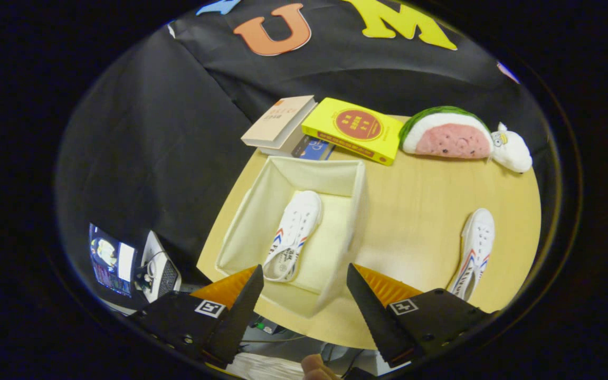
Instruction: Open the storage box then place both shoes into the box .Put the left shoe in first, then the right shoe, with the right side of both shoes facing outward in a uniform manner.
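**Shoe in the box, shoe on the table**

Clutter sits along the far edge of the round wooden table: at about 11 o'clock from the storage box lies a tan book stacked over a blue one, at 12 o'clock a yellow book, and at 2 o'clock a watermelon-slice plush with a small white plush touching its right end. None of these lies between the gripper and the shoes. Off the table at 8 o'clock a lit screen and a white device with cables stand against the dark cloth.

The box is open, a cream fabric bin, its near wall just ahead of the fingers. 1 white shoe with red and blue side stripes lies inside on the floor of the box, its long axis running from 7 o'clock to 1 o'clock, toe at the far end, heel near the left finger. The other shoe lies on the bare table at 3 o'clock from the box, well apart from it, long axis nearly the same, toe away, heel toward the right finger.

The gripper hovers with its 2 fingers spread wide, holding nothing; the near corner of the box shows in the gap between them. A fingertip of the person shows below.
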`<state>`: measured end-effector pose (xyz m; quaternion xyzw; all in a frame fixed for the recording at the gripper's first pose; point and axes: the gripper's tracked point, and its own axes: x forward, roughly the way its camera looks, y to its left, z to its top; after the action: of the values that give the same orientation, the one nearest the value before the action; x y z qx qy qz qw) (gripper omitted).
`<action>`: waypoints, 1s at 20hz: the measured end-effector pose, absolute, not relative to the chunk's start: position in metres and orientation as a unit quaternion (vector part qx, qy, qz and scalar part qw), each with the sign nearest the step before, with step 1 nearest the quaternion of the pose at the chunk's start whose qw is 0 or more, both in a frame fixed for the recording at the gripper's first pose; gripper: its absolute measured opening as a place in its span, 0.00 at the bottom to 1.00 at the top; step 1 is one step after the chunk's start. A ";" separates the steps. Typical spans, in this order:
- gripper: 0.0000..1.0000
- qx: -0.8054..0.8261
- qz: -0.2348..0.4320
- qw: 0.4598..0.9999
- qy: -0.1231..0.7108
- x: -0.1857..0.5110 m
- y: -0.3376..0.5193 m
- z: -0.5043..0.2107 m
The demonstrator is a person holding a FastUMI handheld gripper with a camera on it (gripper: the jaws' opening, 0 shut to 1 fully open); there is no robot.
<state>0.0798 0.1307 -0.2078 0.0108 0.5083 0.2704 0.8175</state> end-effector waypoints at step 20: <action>0.96 -0.085 0.080 0.797 0.592 0.163 -0.156 -0.362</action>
<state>0.1626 -0.1557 -0.3621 -0.0846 0.5921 0.0797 0.7975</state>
